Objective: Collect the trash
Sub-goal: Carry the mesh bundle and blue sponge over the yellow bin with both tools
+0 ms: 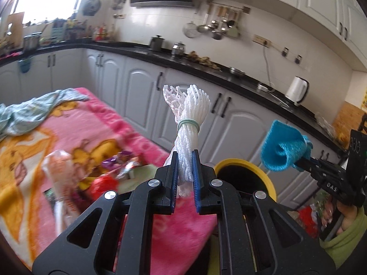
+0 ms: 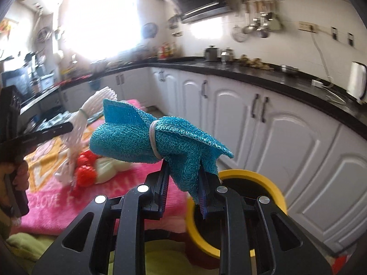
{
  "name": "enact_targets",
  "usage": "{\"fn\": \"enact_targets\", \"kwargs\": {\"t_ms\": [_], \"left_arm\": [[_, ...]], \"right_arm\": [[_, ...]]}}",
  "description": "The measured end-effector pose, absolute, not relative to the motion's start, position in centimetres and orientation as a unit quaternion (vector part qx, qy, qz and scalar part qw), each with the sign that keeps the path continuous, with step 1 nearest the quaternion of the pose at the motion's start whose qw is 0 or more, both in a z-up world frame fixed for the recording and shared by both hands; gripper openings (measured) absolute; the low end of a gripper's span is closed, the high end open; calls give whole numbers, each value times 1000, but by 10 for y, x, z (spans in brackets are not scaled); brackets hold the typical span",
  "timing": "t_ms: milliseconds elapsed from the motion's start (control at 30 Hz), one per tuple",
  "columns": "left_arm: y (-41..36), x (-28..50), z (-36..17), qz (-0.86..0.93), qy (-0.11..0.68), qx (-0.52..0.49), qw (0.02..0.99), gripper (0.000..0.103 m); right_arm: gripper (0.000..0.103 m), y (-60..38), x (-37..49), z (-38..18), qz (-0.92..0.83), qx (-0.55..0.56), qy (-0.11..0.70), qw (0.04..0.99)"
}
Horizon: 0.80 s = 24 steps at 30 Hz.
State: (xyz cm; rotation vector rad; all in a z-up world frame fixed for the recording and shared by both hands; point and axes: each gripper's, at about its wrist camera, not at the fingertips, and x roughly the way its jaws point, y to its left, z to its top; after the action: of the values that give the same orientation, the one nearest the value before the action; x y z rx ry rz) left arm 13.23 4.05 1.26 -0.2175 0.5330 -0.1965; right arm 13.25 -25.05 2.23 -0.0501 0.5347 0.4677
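Note:
My left gripper (image 1: 185, 160) is shut on a bundle of white foam netting (image 1: 190, 119) tied with a pale green band; it stands upright above the pink blanket's edge. My right gripper (image 2: 183, 174) is shut on a rolled blue cloth (image 2: 156, 137) bound with a white band. The same blue cloth (image 1: 282, 149) shows at the right in the left wrist view, held above and right of the yellow-rimmed bin (image 1: 270, 178). The bin (image 2: 243, 174) lies just beyond my right fingertips. The white netting (image 2: 91, 107) and left gripper (image 2: 45, 130) appear at the left in the right wrist view.
A pink blanket (image 1: 68, 137) carries wrappers (image 1: 119, 162), a red item (image 1: 105, 183), a plastic bag (image 1: 59, 171) and a pale green cloth (image 1: 29, 114). White cabinets (image 1: 240, 128) under a black counter (image 1: 206, 68) run behind, with a white kettle (image 1: 297, 89).

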Motion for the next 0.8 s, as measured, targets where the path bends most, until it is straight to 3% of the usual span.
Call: {"fn": "enact_targets", "kwargs": {"t_ms": [467, 800], "left_arm": [[-63, 178, -5, -186, 294, -71, 935, 7], [-125, 214, -51, -221, 348, -49, 910, 7]], "right_arm": [[22, -331, 153, -3, 115, 39, 295, 948], [24, -349, 172, -30, 74, 52, 326, 941]]}}
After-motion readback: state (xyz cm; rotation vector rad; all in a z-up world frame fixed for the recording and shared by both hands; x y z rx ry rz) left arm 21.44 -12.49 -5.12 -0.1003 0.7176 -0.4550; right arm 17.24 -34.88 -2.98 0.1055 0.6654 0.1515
